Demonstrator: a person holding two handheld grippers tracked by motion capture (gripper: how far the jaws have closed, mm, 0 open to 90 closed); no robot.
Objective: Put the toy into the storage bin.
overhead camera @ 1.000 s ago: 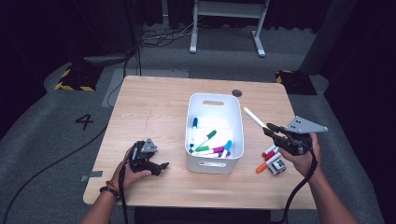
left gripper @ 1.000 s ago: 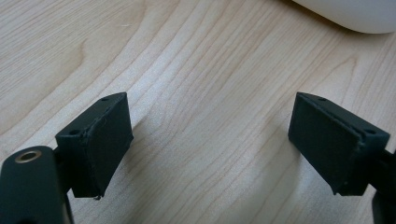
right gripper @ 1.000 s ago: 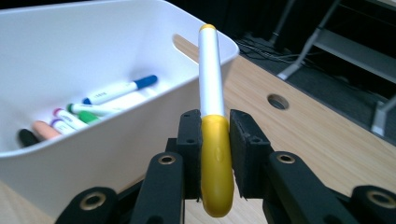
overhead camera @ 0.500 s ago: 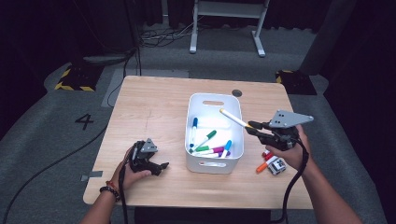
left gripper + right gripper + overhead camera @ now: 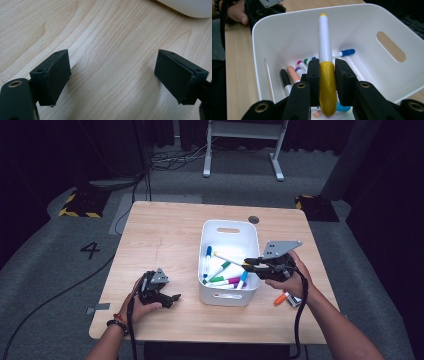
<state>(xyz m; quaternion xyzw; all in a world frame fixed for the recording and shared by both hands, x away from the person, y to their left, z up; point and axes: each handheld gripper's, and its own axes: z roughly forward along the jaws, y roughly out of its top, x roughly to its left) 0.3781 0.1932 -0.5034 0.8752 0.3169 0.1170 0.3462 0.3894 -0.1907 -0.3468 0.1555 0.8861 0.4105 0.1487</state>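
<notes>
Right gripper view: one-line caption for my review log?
Right gripper clamps a yellow-capped marker above the white bin of markers.

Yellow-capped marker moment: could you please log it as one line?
right gripper: shut on yellow-capped white marker | over white plastic bin | left gripper: open, low over wooden table

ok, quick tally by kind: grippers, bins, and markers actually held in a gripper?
Grippers: 2, the left gripper open and the right gripper shut on a marker
Bins: 1, the white bin
Markers held: 1, the yellow marker, over the bin
Total: 4
</notes>
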